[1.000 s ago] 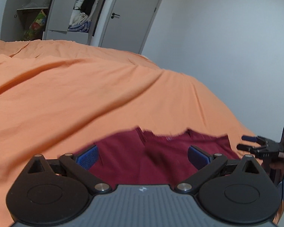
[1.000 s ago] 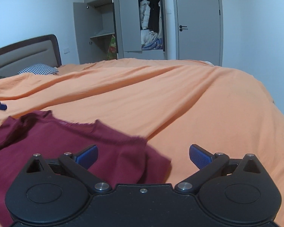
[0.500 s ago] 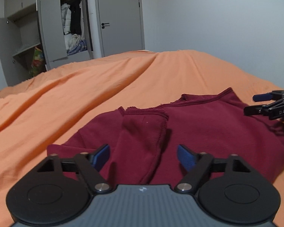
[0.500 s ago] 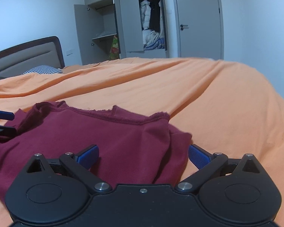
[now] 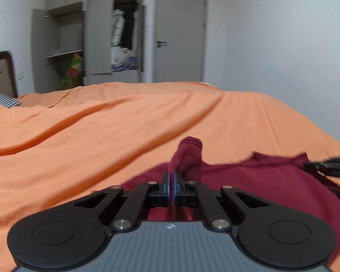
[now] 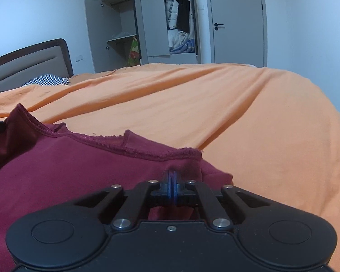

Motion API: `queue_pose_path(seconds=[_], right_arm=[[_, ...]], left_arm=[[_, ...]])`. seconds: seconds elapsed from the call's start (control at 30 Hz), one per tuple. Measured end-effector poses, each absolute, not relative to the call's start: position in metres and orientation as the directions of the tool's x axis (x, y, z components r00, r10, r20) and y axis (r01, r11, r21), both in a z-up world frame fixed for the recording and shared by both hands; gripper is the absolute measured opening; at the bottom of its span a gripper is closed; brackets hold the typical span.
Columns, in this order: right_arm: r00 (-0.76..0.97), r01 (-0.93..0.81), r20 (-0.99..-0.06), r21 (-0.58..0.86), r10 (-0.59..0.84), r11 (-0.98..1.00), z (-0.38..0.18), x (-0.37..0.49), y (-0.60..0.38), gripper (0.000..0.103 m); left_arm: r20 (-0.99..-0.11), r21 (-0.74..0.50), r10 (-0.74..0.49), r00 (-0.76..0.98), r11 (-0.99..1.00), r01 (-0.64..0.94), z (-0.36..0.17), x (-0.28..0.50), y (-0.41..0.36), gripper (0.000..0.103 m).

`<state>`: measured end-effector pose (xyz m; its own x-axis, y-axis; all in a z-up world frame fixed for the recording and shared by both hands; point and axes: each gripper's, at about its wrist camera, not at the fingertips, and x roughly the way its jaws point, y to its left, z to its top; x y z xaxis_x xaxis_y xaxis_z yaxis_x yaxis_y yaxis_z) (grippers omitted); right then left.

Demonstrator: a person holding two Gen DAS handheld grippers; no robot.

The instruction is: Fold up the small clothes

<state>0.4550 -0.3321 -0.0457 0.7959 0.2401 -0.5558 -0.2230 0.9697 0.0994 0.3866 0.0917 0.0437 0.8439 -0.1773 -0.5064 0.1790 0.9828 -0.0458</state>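
Where the orange bedspread (image 6: 215,113) covers the bed, one maroon garment (image 6: 68,165) lies near its close edge, partly bunched. Left claw (image 5: 171,176): pinched tight on a fold of the garment, a rolled tip of cloth standing up just past the blue pads (image 5: 176,179). Right claw (image 6: 171,180): pinched tight on the garment just below its stitched hem, cloth gathered between the pads. The right claw shows at the right edge of the left view, over the garment. Background: open grey wardrobe (image 6: 147,22) with hanging clothes, closed grey door (image 6: 238,20), headboard (image 6: 29,61), checked pillow (image 6: 47,79).
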Motion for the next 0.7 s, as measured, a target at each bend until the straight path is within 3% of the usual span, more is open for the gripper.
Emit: queue_pose_path(seconds=[0.27, 0.4, 0.57, 0.7], right_arm=[[0.876, -0.223, -0.44, -0.007, 0.197, 0.975, -0.007, 0.465, -0.328, 0.001], [0.868, -0.198, -0.469, -0.028, 0.162, 0.98, -0.013, 0.492, -0.324, 0.001], [0.823, -0.194, -0.552, -0.051, 0.134, 0.98, -0.043, 0.515, -0.315, 0.001], [0.808, -0.203, -0.572, -0.044, 0.142, 0.978, -0.052, 0.514, -0.314, 0.003]], left_arm=[[-0.478, -0.122, -0.142, 0.867, 0.988, 0.095, 0.065, 0.406, 0.131, 0.001], [-0.526, -0.164, -0.138, 0.839, 0.985, 0.059, 0.049, 0.433, 0.143, 0.001], [-0.596, -0.131, -0.13, 0.792, 0.989, 0.063, 0.019, 0.456, 0.146, 0.001], [-0.624, -0.202, -0.168, 0.763, 0.978, 0.051, 0.007, 0.46, 0.156, 0.004]])
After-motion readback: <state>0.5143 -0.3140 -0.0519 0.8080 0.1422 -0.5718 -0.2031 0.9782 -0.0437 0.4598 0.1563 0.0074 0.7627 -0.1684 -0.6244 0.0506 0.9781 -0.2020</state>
